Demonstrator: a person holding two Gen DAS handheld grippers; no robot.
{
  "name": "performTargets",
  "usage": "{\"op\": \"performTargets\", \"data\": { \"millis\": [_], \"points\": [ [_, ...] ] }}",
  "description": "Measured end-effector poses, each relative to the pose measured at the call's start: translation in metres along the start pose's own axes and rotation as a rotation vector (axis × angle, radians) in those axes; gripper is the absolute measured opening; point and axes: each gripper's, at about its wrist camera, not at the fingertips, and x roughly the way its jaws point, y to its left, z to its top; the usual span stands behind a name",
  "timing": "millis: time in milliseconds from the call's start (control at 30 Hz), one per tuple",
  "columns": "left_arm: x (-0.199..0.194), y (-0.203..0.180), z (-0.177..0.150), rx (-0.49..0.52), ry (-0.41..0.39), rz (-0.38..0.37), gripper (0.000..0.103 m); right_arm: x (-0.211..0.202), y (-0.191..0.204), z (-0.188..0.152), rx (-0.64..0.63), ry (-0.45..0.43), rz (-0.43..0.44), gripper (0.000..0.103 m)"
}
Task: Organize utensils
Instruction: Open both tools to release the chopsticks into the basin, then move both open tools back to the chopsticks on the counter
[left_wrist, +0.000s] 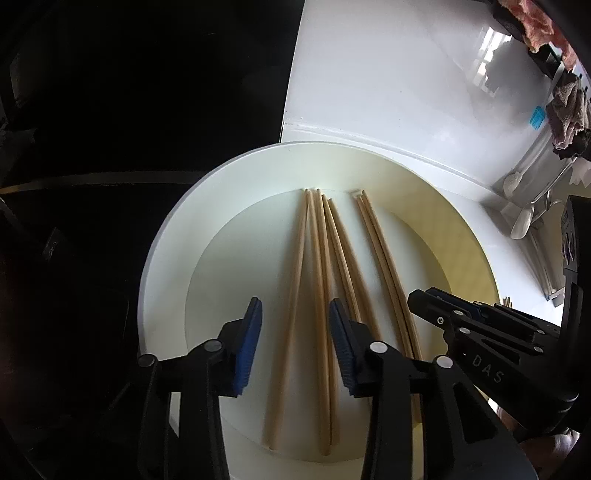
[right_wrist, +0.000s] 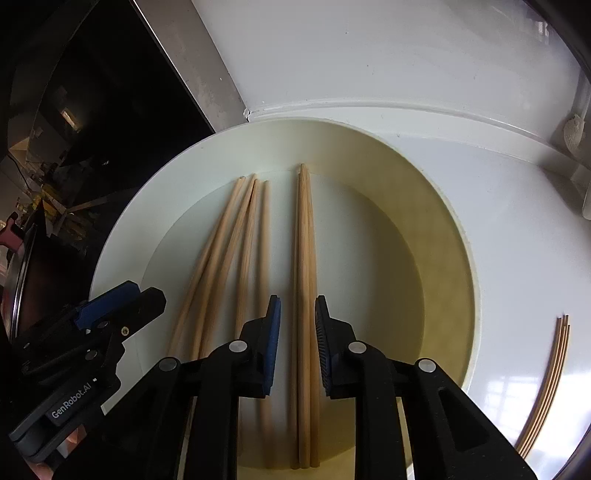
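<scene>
My right gripper (right_wrist: 297, 345) hangs over the cream plate (right_wrist: 436, 206), its jaws parted around a pair of chopsticks (right_wrist: 305, 258), apparently not pressing them. Four loose chopsticks (right_wrist: 229, 251) fan out at the plate's left. My left gripper (right_wrist: 122, 306) overlaps its left rim. More chopsticks (right_wrist: 550, 384) lie beyond its right rim.

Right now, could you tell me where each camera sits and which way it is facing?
Left wrist: on the left gripper, angled down at the plate of chopsticks; right gripper enters at right.
Right wrist: on the right gripper, angled down over the paired chopsticks; left gripper at left.
Shared: plate, chopsticks, white counter.
</scene>
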Motion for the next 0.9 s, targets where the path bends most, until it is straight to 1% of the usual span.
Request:
{"op": "performTargets", "data": {
  "millis": [33,67,100,167,267,333,367,467,567,633,700,767,900],
  "points": [
    [-0.003,0.001,0.0,-0.003,-0.006,0.001,0.046,-0.002,-0.001,0.0,0.0,-0.005,0.0,0.021],
    [-0.006,0.001,0.0,-0.005,-0.012,0.002,0.052,-0.005,-0.001,-0.001,0.001,-0.013,0.0,0.024],
    [-0.009,0.003,0.0,-0.007,-0.019,0.003,0.062,-0.009,-0.003,-0.003,0.004,-0.022,0.0,0.028],
    [-0.018,0.006,-0.001,-0.012,-0.045,0.009,0.069,-0.016,-0.004,-0.006,0.009,-0.038,0.004,0.032],
    [-0.027,0.005,-0.004,-0.006,-0.063,0.02,0.071,-0.028,-0.009,-0.011,0.015,-0.056,0.01,0.038],
    [-0.034,0.004,-0.006,-0.005,-0.074,0.025,0.075,-0.037,-0.01,-0.016,0.019,-0.068,0.013,0.041],
    [-0.037,0.003,-0.007,-0.003,-0.078,0.027,0.077,-0.045,-0.013,-0.021,0.021,-0.077,0.015,0.041],
    [-0.047,-0.004,-0.014,0.019,-0.091,0.048,0.082,-0.068,-0.022,-0.037,0.036,-0.113,0.012,0.047],
    [-0.057,-0.017,-0.023,0.051,-0.113,0.057,0.083,-0.092,-0.035,-0.056,0.05,-0.156,-0.005,0.049],
    [-0.063,-0.029,-0.031,0.072,-0.131,0.053,0.086,-0.106,-0.047,-0.07,0.062,-0.18,-0.031,0.054],
    [-0.068,-0.047,-0.039,0.097,-0.142,0.038,0.087,-0.12,-0.062,-0.088,0.076,-0.186,-0.069,0.055],
    [-0.071,-0.068,-0.046,0.121,-0.145,0.016,0.087,-0.127,-0.08,-0.102,0.095,-0.171,-0.108,0.055],
    [-0.076,-0.114,-0.06,0.156,-0.155,-0.04,0.091,-0.147,-0.124,-0.129,0.146,-0.172,-0.165,0.055]
  ]
}}
